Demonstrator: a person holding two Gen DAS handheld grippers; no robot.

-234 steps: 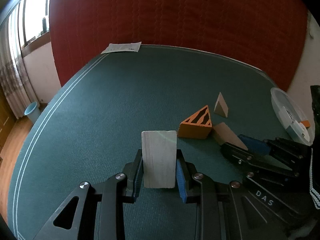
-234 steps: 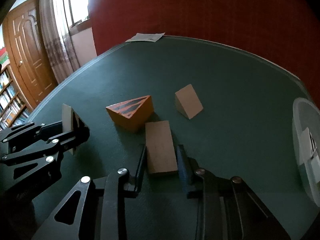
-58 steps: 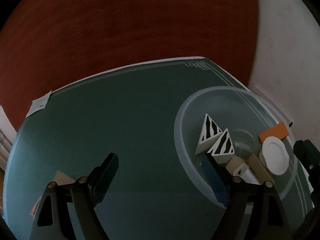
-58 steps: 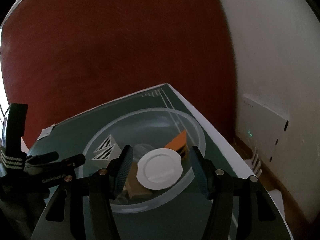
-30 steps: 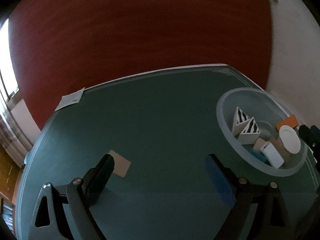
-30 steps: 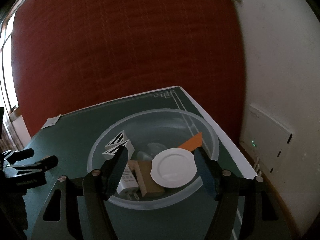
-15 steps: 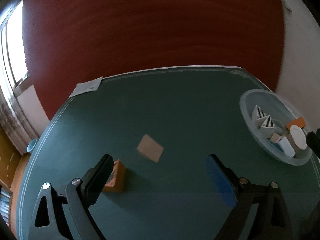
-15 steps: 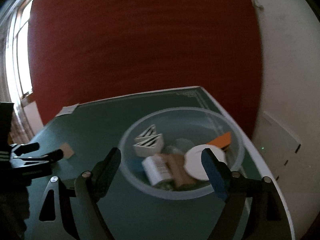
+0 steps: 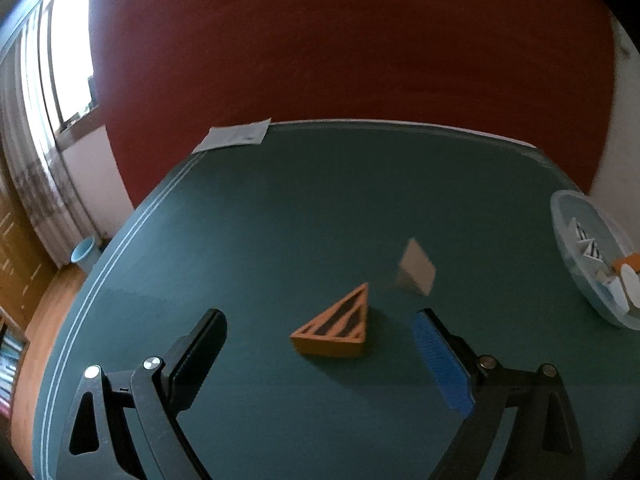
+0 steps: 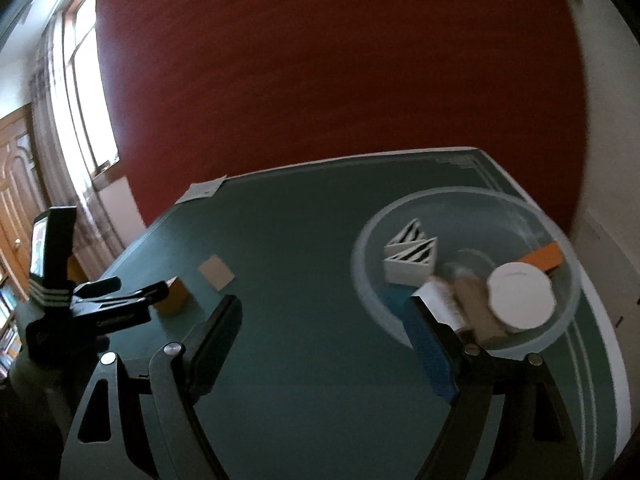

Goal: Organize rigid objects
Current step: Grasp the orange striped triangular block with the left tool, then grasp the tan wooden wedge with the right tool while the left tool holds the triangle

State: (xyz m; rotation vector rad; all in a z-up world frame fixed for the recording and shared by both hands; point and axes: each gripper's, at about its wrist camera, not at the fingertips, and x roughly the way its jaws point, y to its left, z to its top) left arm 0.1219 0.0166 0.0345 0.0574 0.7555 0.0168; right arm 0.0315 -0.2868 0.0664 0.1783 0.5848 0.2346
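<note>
An orange triangular block with black stripes (image 9: 334, 330) lies on the green table, just ahead of my left gripper (image 9: 320, 316), which is open and empty. A plain tan wedge (image 9: 416, 268) lies behind it to the right. At the right edge stands the clear bowl (image 9: 560, 220). My right gripper (image 10: 322, 308) is open and empty over bare table, with the bowl (image 10: 520, 204) to its right, holding two white striped triangles (image 10: 410, 254), a white disc (image 10: 520, 296), an orange piece and wooden blocks. In the right wrist view the left gripper (image 10: 132, 288) reaches the orange block (image 10: 174, 296) beside the tan wedge (image 10: 216, 272).
A sheet of paper (image 9: 234, 138) lies at the table's far left corner against the red wall. A window with curtains, a wooden door and a blue bin (image 9: 84, 254) are to the left. White border lines mark the table's edge.
My left gripper has swung left from the bowl toward the orange triangle, now centred between its fingers. My right gripper has drawn back left from over the bowl, its fingers spreading wider.
</note>
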